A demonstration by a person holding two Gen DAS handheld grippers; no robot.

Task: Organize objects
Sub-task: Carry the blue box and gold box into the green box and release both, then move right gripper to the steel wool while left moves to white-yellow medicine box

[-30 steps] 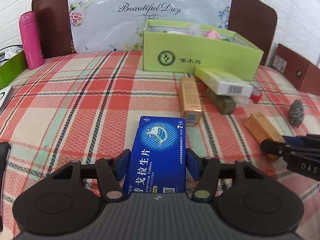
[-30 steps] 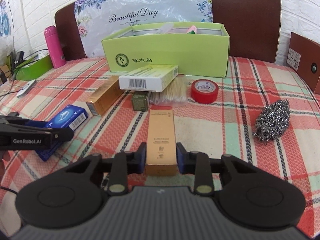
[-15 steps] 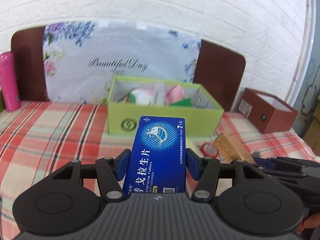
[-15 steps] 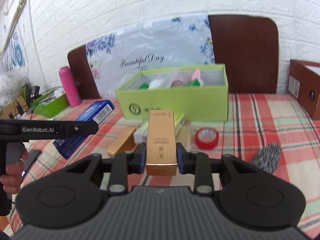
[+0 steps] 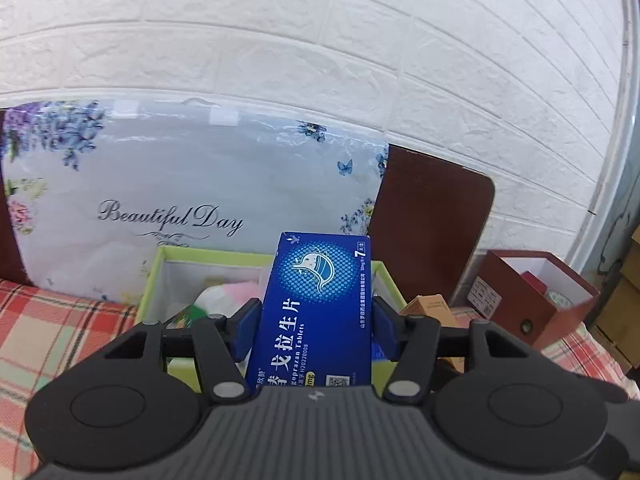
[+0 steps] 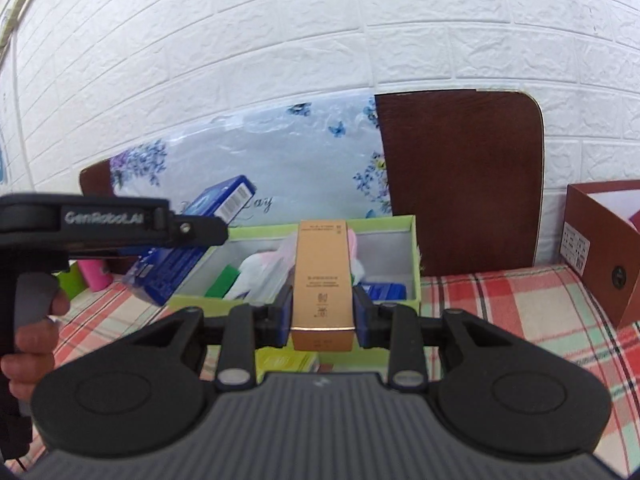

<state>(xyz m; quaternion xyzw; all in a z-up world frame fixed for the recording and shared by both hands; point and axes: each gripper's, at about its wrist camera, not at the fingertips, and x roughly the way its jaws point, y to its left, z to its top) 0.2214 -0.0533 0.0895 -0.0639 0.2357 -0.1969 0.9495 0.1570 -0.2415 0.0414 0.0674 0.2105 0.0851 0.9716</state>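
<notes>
The blue box (image 5: 316, 312) sat clamped in the left gripper (image 5: 312, 322); the gold box (image 6: 323, 280) in the right gripper (image 6: 322, 312), both raised before the green bin (image 6: 412, 256) at 12 o'clock. Advised: clear the rim, release 1 box at a time into free space.

Blue tablet box (image 5: 316, 304): flat carton, white dolphin emblem and Chinese lettering, clamped at both long sides, raised off the cloth, near the green storage box (image 6: 414, 264). Gold carton (image 6: 323, 280): tall, narrow, glossy, clamped likewise, lifted before the green storage box, long axis pointing toward its open top.
</notes>
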